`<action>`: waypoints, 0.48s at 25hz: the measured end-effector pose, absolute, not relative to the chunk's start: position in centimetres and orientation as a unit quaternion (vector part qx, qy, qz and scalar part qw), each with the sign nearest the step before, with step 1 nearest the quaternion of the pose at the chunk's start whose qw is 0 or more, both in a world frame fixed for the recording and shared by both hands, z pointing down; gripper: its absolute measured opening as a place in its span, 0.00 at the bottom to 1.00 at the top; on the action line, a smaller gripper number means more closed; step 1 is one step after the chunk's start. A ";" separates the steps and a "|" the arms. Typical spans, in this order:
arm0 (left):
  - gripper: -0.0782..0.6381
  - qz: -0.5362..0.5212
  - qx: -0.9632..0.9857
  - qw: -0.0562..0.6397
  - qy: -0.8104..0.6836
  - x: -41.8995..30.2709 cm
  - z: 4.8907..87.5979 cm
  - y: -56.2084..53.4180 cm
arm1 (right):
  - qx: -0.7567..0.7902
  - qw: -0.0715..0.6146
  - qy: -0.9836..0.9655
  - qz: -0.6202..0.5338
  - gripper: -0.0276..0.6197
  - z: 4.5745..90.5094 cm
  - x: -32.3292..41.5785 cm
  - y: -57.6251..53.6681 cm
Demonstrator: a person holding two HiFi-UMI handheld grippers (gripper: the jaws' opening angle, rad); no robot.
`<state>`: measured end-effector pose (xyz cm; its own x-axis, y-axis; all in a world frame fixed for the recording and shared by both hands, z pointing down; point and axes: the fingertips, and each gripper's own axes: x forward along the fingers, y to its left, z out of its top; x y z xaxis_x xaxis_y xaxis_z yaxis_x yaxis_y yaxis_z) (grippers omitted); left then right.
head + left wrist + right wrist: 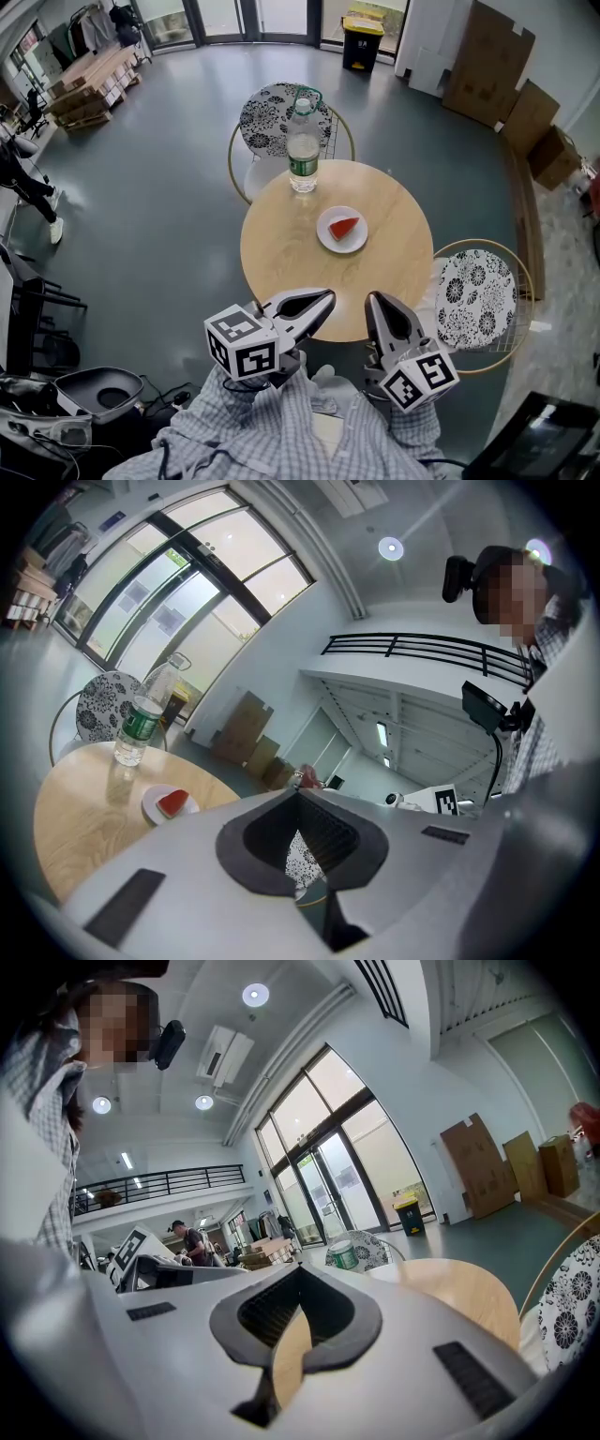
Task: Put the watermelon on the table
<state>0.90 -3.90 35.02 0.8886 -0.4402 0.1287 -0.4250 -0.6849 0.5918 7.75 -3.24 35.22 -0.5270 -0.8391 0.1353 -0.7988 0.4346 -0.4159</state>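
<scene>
A red watermelon slice (344,227) lies on a small white plate (328,238) near the middle of the round wooden table (281,253). In the left gripper view the watermelon slice (172,802) shows on its plate (150,807) at the lower left. My left gripper (323,302) hangs over the table's near edge, jaws shut and empty. Beside it, my right gripper (377,305) is also shut with nothing held. Both sit short of the plate, apart from it. The left gripper (298,790) and right gripper (300,1267) have their jaw tips touching.
A clear water bottle (303,150) with a green label stands at the table's far edge. Floral-cushioned chairs stand behind (272,117) and to the right (476,298) of the table. Cardboard boxes (497,66) and a yellow-lidded bin (362,42) line the far wall.
</scene>
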 end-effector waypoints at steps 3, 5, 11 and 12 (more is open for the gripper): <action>0.12 -0.011 0.918 0.320 -0.236 0.9 35.0 -3.8 | -0.483 0.046 0.846 -0.220 0.05 35.2 7.7 -3.1; 0.12 -0.011 0.917 0.320 -0.236 0.9 35.0 -3.8 | -0.482 0.045 0.846 -0.222 0.05 35.3 7.7 -3.1; 0.12 -0.012 0.915 0.323 -0.240 1.0 35.1 -3.7 | -0.480 0.044 0.847 -0.224 0.05 35.5 7.8 -2.9; 0.12 -0.012 0.915 0.323 -0.241 1.0 35.2 -3.6 | -0.479 0.045 0.847 -0.224 0.05 35.5 7.8 -2.9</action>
